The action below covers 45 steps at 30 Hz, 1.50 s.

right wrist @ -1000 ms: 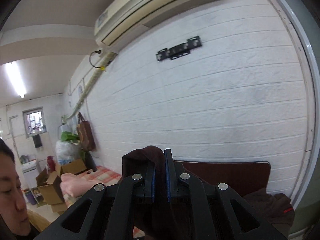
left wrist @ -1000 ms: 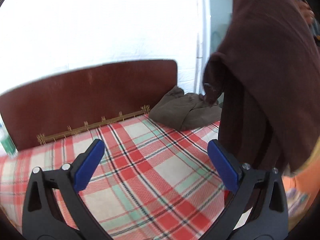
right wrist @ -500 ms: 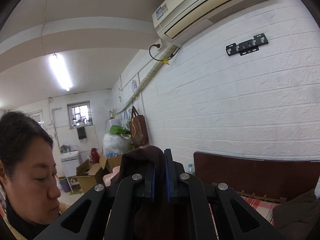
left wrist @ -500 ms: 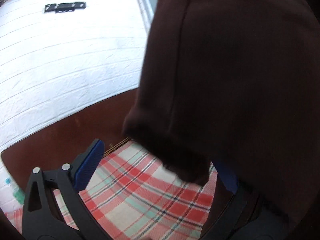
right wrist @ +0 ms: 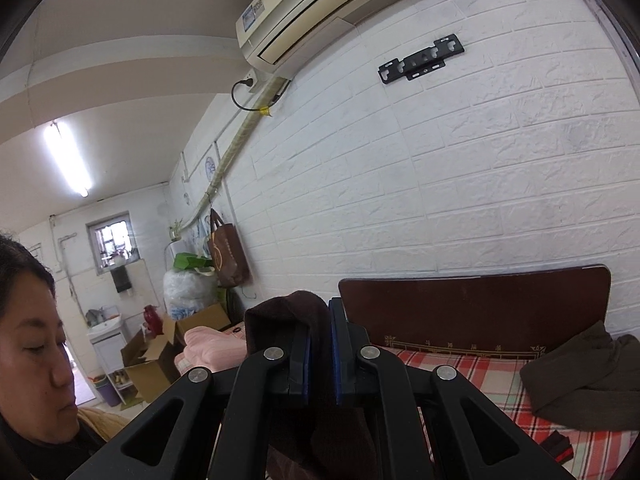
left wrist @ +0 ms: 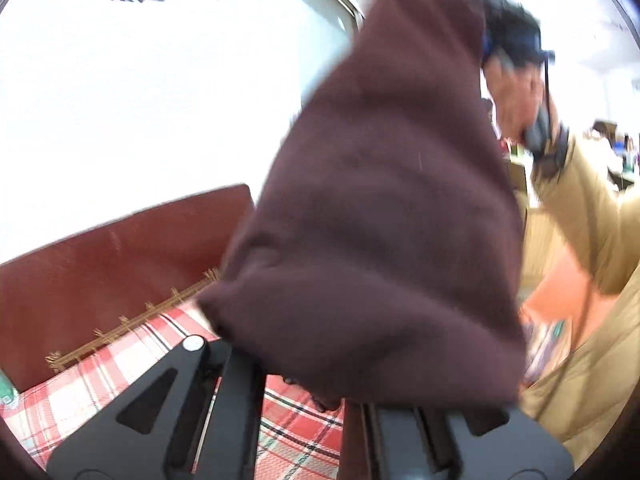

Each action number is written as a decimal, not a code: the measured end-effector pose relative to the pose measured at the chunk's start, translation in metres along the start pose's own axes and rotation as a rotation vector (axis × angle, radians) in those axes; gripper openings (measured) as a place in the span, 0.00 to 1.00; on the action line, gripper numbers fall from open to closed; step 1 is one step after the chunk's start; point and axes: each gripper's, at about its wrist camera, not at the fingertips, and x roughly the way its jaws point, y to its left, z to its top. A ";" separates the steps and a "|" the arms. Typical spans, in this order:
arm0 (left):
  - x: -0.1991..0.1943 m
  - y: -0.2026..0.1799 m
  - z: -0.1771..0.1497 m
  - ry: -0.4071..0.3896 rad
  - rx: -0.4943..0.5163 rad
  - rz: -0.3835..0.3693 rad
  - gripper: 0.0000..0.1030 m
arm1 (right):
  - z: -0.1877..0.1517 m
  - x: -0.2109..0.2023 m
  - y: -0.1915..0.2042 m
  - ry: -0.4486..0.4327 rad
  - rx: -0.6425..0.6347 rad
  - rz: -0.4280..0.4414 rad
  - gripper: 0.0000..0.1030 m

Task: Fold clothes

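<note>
A dark brown garment [left wrist: 380, 200] hangs in the air and fills the middle of the left wrist view. Its lower edge drapes over my left gripper [left wrist: 300, 368], whose arms have swung inward; the pads are hidden under the cloth, shut on it. A blurred hand [left wrist: 520, 96] holds the garment's top corner up. In the right wrist view my right gripper [right wrist: 320, 340] is shut on a bunched fold of the same garment [right wrist: 288, 320], raised high above the bed.
Below lies a bed with a red plaid sheet [right wrist: 480, 372] and a brown headboard [right wrist: 480, 304] against a white brick wall. An olive-brown garment [right wrist: 580, 376] is heaped by the headboard. Folded pink clothes [right wrist: 208, 348] lie at the left. A person in a tan jacket [left wrist: 592, 240] stands close.
My left gripper stood open and has shut on the garment's lower edge, which swung across its view. The right gripper stayed shut on the garment and turned slightly.
</note>
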 end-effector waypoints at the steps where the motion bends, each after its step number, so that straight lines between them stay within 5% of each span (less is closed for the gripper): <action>1: -0.016 0.002 0.010 -0.022 -0.007 0.014 0.05 | 0.000 -0.004 0.002 -0.006 -0.008 -0.003 0.07; 8: -0.121 0.015 0.089 -0.119 -0.073 0.108 0.05 | 0.018 -0.008 -0.003 -0.035 -0.019 0.006 0.07; 13: -0.140 0.038 0.109 -0.090 -0.153 0.199 0.07 | 0.034 0.000 -0.016 -0.049 -0.006 0.016 0.07; 17: -0.080 0.115 0.052 0.081 -0.285 0.298 0.10 | 0.039 0.019 -0.037 -0.023 0.023 0.013 0.08; 23: 0.056 0.208 -0.112 0.506 -0.471 0.475 0.22 | -0.074 0.171 -0.178 0.381 0.279 -0.166 0.10; 25: 0.084 0.225 -0.159 0.614 -0.544 0.455 0.22 | -0.128 0.213 -0.220 0.526 0.347 -0.246 0.10; 29: 0.108 0.237 -0.191 0.693 -0.647 0.488 0.24 | -0.219 0.255 -0.274 0.711 0.441 -0.351 0.10; 31: 0.108 0.237 -0.193 0.704 -0.626 0.555 0.53 | -0.233 0.257 -0.282 0.729 0.447 -0.373 0.14; 34: 0.099 0.234 -0.181 0.690 -0.569 0.628 0.80 | -0.229 0.246 -0.278 0.696 0.425 -0.366 0.31; 38: 0.089 0.234 -0.182 0.705 -0.529 0.670 0.80 | -0.208 0.222 -0.242 0.628 0.339 -0.282 0.65; 45: 0.058 0.231 -0.205 0.719 -0.589 0.600 0.80 | -0.255 0.224 -0.178 0.823 0.256 -0.150 0.70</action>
